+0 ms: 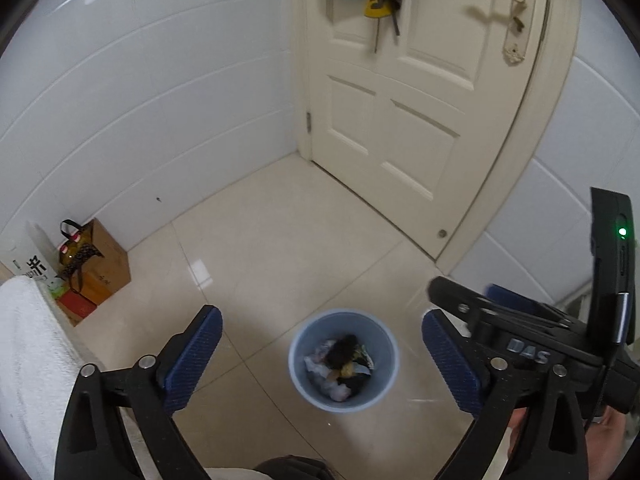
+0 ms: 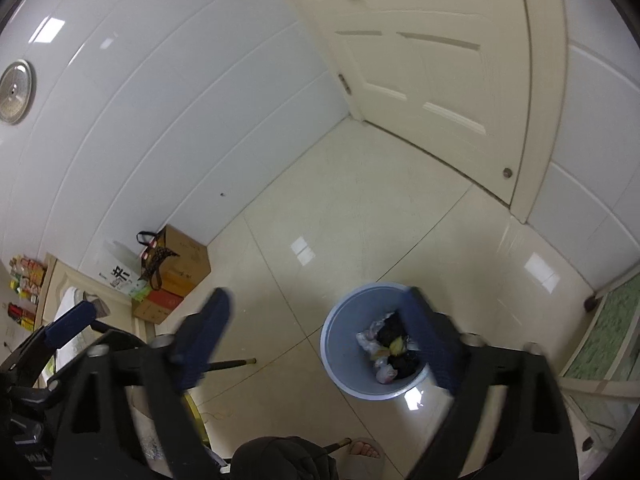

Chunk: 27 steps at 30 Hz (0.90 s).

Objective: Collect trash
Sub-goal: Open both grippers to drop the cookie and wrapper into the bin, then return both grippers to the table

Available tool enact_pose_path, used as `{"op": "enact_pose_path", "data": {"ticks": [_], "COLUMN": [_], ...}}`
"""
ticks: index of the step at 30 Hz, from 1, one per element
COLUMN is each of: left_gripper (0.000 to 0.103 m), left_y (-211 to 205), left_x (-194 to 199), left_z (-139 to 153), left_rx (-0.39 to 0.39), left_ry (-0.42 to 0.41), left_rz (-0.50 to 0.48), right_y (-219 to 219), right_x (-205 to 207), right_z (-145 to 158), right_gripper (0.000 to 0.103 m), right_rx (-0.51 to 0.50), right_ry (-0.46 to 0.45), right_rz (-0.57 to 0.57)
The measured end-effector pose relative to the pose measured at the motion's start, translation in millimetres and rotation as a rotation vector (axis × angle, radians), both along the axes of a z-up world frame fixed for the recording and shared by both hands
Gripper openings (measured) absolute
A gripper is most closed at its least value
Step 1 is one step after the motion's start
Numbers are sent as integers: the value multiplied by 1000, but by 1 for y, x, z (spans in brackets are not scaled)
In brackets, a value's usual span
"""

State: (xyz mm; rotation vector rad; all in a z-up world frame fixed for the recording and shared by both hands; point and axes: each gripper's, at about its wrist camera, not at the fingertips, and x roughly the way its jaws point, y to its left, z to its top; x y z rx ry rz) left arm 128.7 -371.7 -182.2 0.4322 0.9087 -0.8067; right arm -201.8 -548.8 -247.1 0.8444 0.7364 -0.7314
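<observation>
A light-blue round bin (image 1: pixel 298 344) stands on the cream floor tiles, holding crumpled white paper, dark scraps and a yellowish wrapper (image 1: pixel 340 364). My left gripper (image 1: pixel 324 358) hangs high above the bin. It is open wide, and nothing is between its blue pads (image 1: pixel 196 356). In the right wrist view the same bin (image 2: pixel 340 320) sits below and slightly right of centre. My right gripper (image 2: pixel 318 338) is open too and holds nothing. Its right finger (image 2: pixel 428 340) covers part of the bin's rim and of the trash (image 2: pixel 384 360).
A closed cream door (image 1: pixel 400 100) fills the far corner between white tiled walls. Cardboard boxes and a bag (image 1: pixel 100 268) stand by the left wall. A white towel (image 1: pixel 28 360) lies at the left edge. A person's slippered foot (image 2: pixel 364 450) is near the bin, and a thin rod (image 2: pixel 232 364) lies across the floor.
</observation>
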Motion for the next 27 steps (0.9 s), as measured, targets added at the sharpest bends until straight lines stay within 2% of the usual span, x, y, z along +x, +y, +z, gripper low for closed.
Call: {"op": "enact_pose_path", "data": {"ticks": [5,12,22,27], "left_gripper": [102,102,102,102], "left_y": [8,47,146,192], "left_x": [-19,-40,-82,-99], "left_z": [13,49,120,143], "left_rx": [-26,-95,-216,-264], "left_ry": [-36,-71,-166,-205], "left_rz": [21,50,101,143], "right_y": [3,22,75,108], "right_x": [-4,-2,21,41], "right_z": [10,42,117,150], "right_gripper": [103,103,103,103], "right_rx": [-8,-53,-169,-224], "right_ry": [38,14,-47,-78], "right_rz": [-57,-46,15,67]}}
